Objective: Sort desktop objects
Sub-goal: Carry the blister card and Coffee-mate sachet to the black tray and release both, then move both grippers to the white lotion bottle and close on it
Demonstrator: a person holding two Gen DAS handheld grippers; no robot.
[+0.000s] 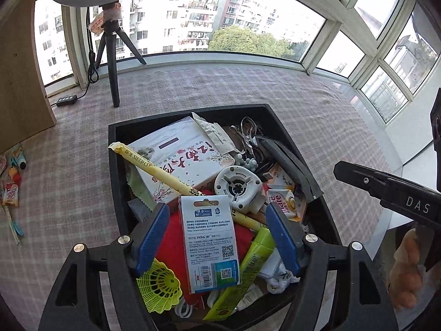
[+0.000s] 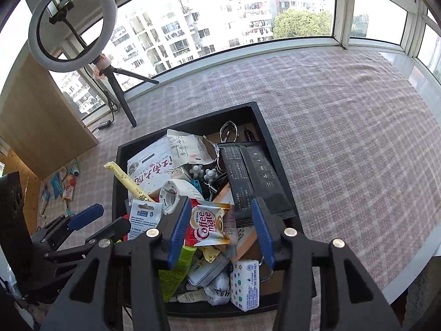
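A black tray (image 1: 190, 110) (image 2: 264, 127) full of mixed objects sits on a plaid cloth. My left gripper (image 1: 217, 212) is open above the tray, its blue fingers either side of a white carded packet (image 1: 210, 242), not touching it. My right gripper (image 2: 220, 207) is open above a Coffee mate sachet (image 2: 209, 223), fingers astride it. The left gripper also shows in the right wrist view (image 2: 91, 218). The tray also holds a white book (image 1: 179, 154), a yellow stick pack (image 1: 154, 168), a white round fan (image 1: 238, 186), a yellow shuttlecock (image 1: 160, 285) and black packets (image 2: 253, 173).
A ring light on a black tripod (image 2: 73, 22) (image 1: 113, 55) stands at the back left by the window. A wooden box (image 2: 44, 118) is at left. Small sachets and items (image 1: 12, 190) (image 2: 63, 184) lie on the cloth left of the tray.
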